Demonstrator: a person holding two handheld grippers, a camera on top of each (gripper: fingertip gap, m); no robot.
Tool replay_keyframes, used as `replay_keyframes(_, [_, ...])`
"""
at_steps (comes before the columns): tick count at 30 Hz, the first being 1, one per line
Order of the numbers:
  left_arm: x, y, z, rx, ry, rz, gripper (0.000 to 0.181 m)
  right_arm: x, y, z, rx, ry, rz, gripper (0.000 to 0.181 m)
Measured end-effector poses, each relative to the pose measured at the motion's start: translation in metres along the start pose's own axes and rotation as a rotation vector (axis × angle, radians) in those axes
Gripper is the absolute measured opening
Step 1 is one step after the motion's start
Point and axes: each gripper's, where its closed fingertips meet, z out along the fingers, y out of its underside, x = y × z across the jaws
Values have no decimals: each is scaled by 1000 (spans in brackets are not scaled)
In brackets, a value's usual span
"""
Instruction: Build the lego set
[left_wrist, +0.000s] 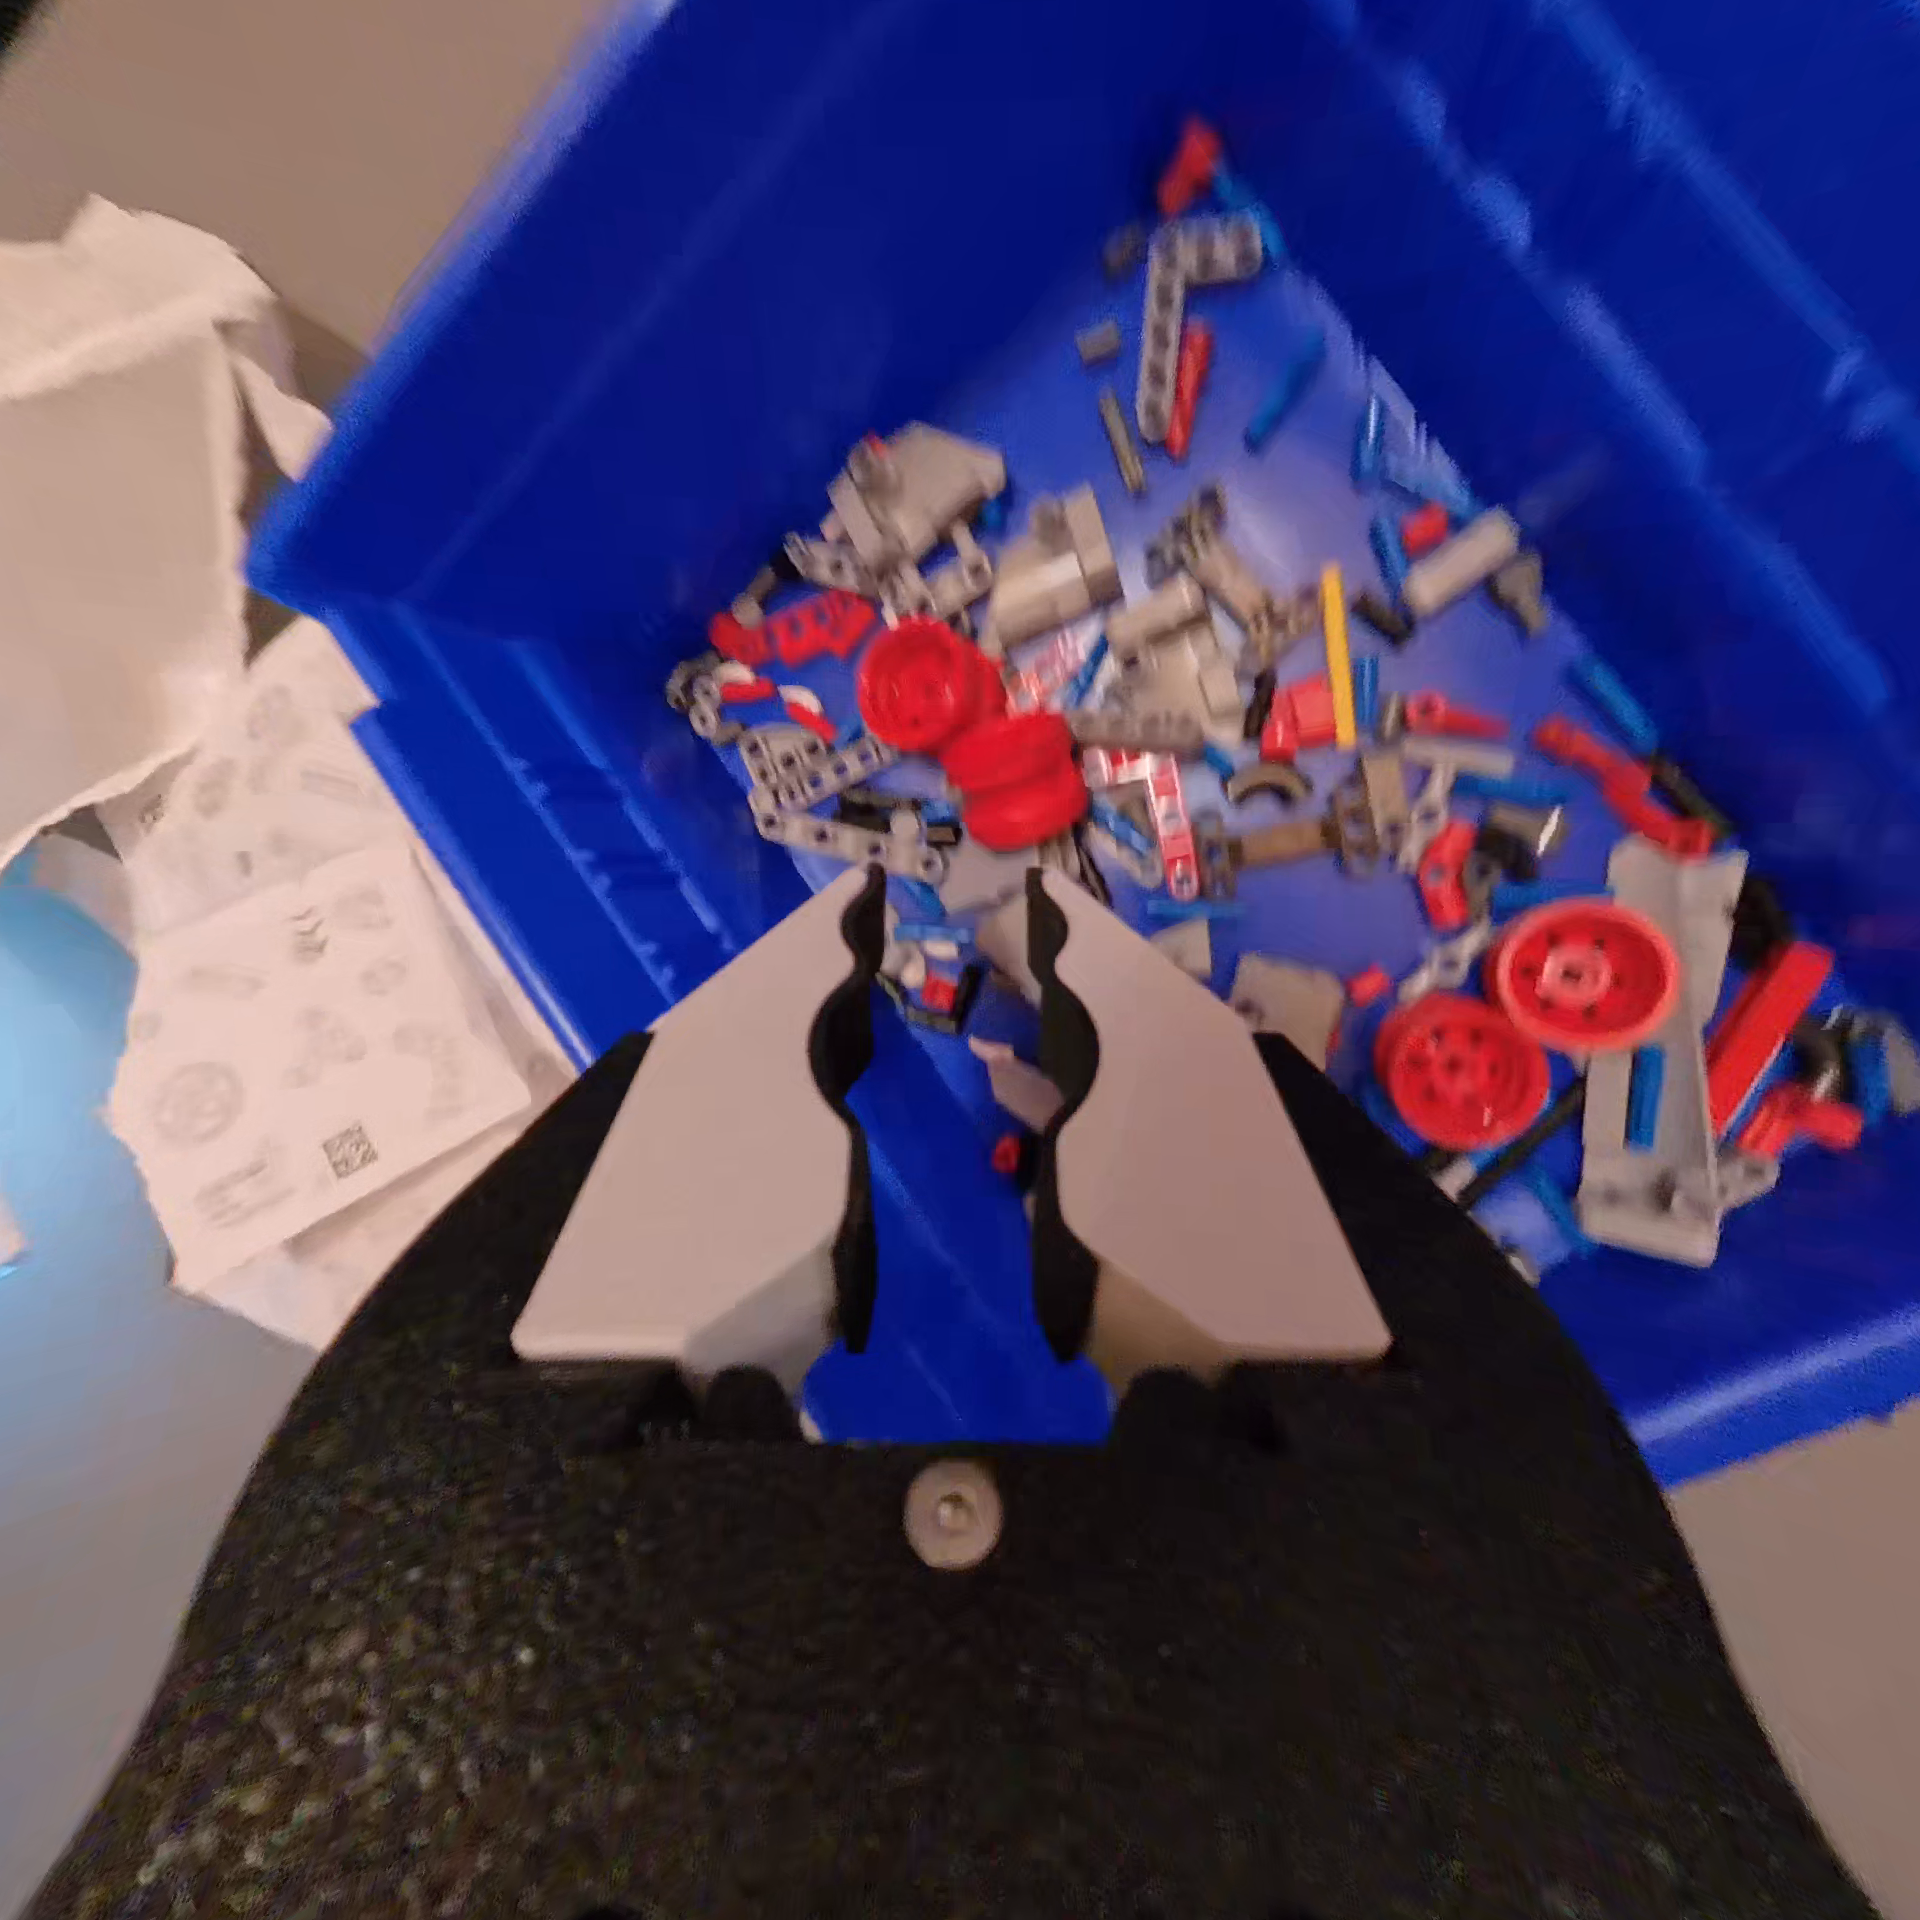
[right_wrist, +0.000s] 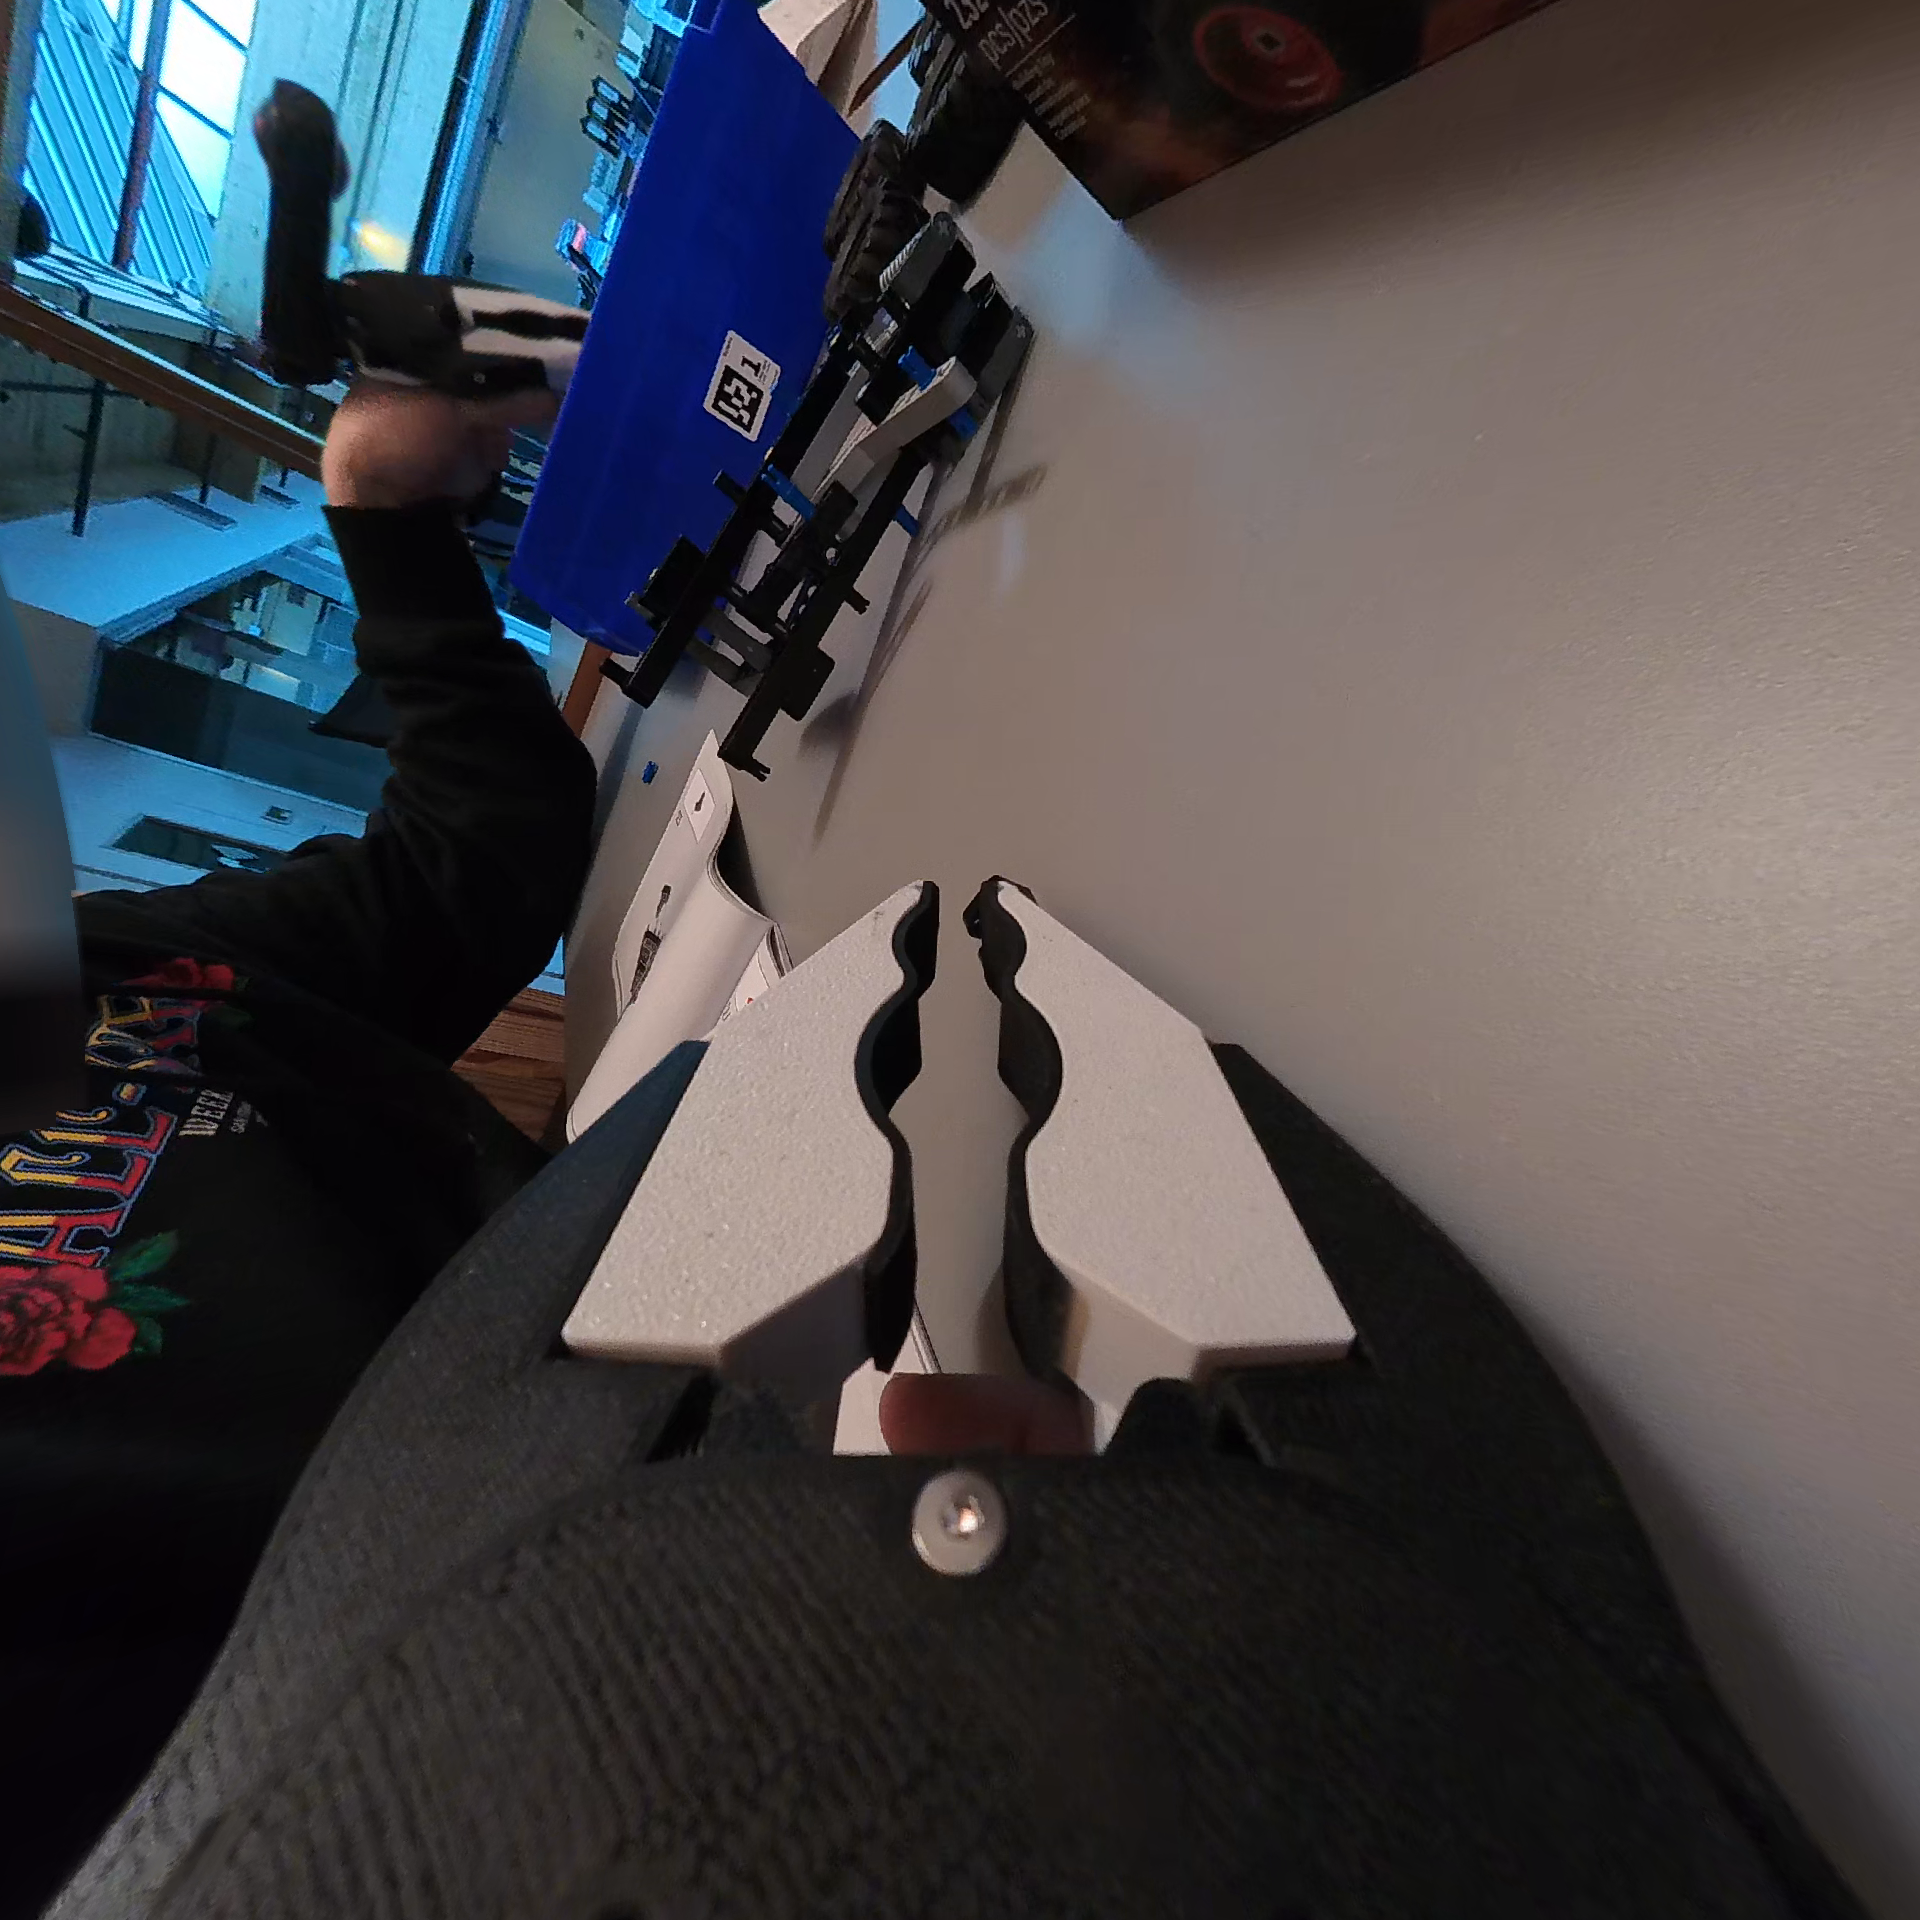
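In the left wrist view a blue bin (left_wrist: 623, 312) holds several loose lego pieces: grey beams, blue pins and red wheels (left_wrist: 925, 681). My left gripper (left_wrist: 951, 878) is open and empty. It hangs over the bin's near wall, with its tips just short of the red wheels. In the right wrist view my right gripper (right_wrist: 961, 899) is almost closed, with a thin gap at the tips and nothing visible in it. It lies close to the grey table (right_wrist: 1455, 727). A partly built black and grey lego frame (right_wrist: 831, 520) lies farther along the table beside the bin (right_wrist: 686, 343).
Printed instruction sheets (left_wrist: 301, 997) and torn white paper (left_wrist: 114, 416) lie left of the bin. In the right wrist view, black tyres (right_wrist: 878, 218) and the dark set box (right_wrist: 1195, 83) sit beyond the frame. A booklet (right_wrist: 675, 956) lies at the table edge. A person's sleeve (right_wrist: 447, 727) is at the left. Some 55 centimeters of space lies between my two pairs of fingers.
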Motion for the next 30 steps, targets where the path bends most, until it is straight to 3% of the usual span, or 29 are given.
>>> replay_keyframes(1, [-3, -9, -1, 60, 5, -40, 28, 0, 0, 0, 0, 0, 0, 5])
replay_keyframes(4, [-3, -37, -4, 243, 67, -136, 51, 0, 0, 0, 0, 2, -1, 5])
replay_keyframes(8, [-6, -60, -6, 380, 116, -254, 53, 0, 0, 0, -1, 3, -1, 5])
replay_keyframes(10, [-1, -69, 1, 422, 112, -212, 49, 0, 0, 0, 0, 2, 1, 5])
replay_keyframes(14, [15, -53, 38, 266, 60, -35, 43, 0, 0, 0, 0, 3, 1, 4])
replay_keyframes(19, [13, -39, 58, 175, 54, -123, 41, 1, 0, 0, 1, 3, 2, 4])
replay_keyframes(24, [-10, -34, 52, 170, 22, -279, 45, 1, 0, 0, 1, 3, 2, 4])
replay_keyframes(27, [-22, -21, 40, 107, -65, -199, 31, 1, 0, 0, 0, 4, 2, 4])
replay_keyframes(30, [-8, -13, 43, 40, -23, -130, 20, 1, 0, 0, 0, 4, 3, 4])
